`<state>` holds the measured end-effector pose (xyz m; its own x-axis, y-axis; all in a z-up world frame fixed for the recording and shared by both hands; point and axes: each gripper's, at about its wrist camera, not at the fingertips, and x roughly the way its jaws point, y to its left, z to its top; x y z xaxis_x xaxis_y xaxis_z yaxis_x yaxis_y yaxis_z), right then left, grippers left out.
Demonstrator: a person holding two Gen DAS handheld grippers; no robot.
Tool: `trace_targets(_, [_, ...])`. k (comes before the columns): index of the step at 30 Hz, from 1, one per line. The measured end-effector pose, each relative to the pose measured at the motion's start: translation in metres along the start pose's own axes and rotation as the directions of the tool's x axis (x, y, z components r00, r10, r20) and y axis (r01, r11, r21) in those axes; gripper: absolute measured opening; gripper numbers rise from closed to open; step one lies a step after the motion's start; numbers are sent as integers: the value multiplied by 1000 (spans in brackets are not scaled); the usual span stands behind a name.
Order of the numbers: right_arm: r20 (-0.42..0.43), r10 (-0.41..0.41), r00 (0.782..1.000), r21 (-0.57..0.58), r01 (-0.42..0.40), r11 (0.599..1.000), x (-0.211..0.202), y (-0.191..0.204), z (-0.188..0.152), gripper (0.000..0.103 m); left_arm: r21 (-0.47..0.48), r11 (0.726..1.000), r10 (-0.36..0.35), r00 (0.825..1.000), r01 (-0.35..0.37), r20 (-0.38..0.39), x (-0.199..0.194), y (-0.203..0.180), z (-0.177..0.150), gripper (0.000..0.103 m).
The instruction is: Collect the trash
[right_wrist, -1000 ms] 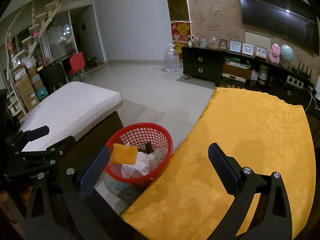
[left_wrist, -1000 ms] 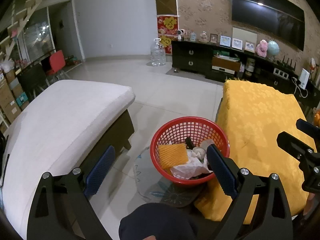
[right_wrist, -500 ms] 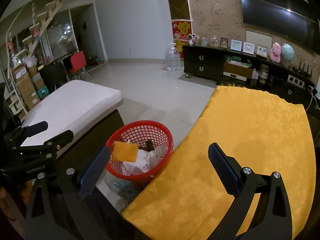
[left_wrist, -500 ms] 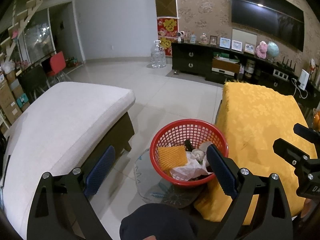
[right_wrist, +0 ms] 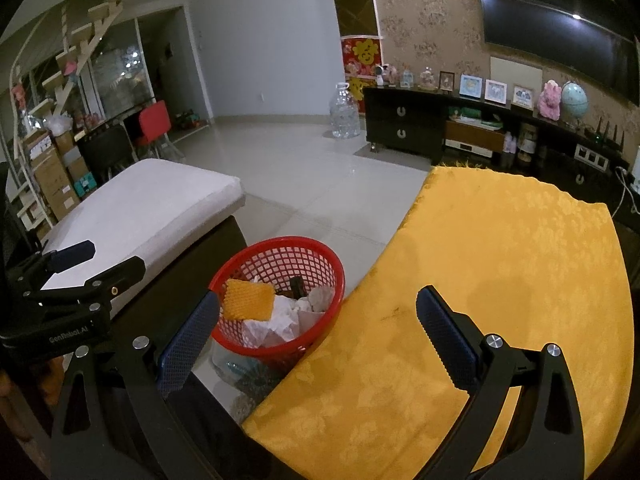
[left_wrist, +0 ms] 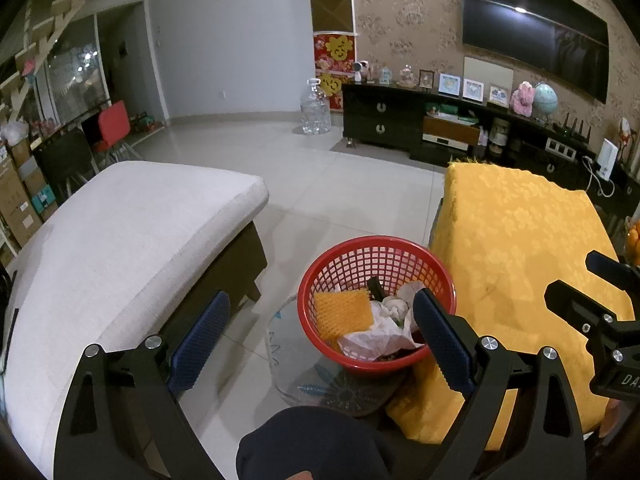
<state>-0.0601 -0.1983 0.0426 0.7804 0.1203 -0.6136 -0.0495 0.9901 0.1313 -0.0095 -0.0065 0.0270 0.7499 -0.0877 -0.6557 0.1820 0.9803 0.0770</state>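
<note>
On the tiled floor between the two pieces of furniture stands the red mesh basket, just beside the near corner of the table under its yellow cloth; whether the rim touches the cloth I cannot tell. Inside the basket lie an orange foam net at about nine o'clock, crumpled white paper toward six, a pale wad near the centre and a dark piece at twelve. Under the basket sits a flat patterned mat, partly clear plastic, partly dark. My left gripper hangs above the basket's near-left side with its blue-padded fingers spread wide and nothing between them. My right gripper is likewise spread wide and empty, poised over the yellow cloth's near edge, the basket at its ten o'clock. In the left wrist view the right gripper shows at three o'clock over the cloth; in the right wrist view the left one shows at nine, in front of the pale cushioned bench. The cloth's top is bare where I can see it. Far off at twelve o'clock a clear water jug stands on the floor by a dark cabinet, with a television on the wall at one. A dark rounded shape fills the left view's bottom edge; what it is I cannot tell.
</note>
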Motion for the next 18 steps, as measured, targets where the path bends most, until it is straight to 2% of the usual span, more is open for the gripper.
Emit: trace_targets(18, [-4, -4, 1000, 3, 5, 1000, 2, -1, -3, 96, 0, 1000, -1, 1000, 1, -3, 0, 0, 0, 90])
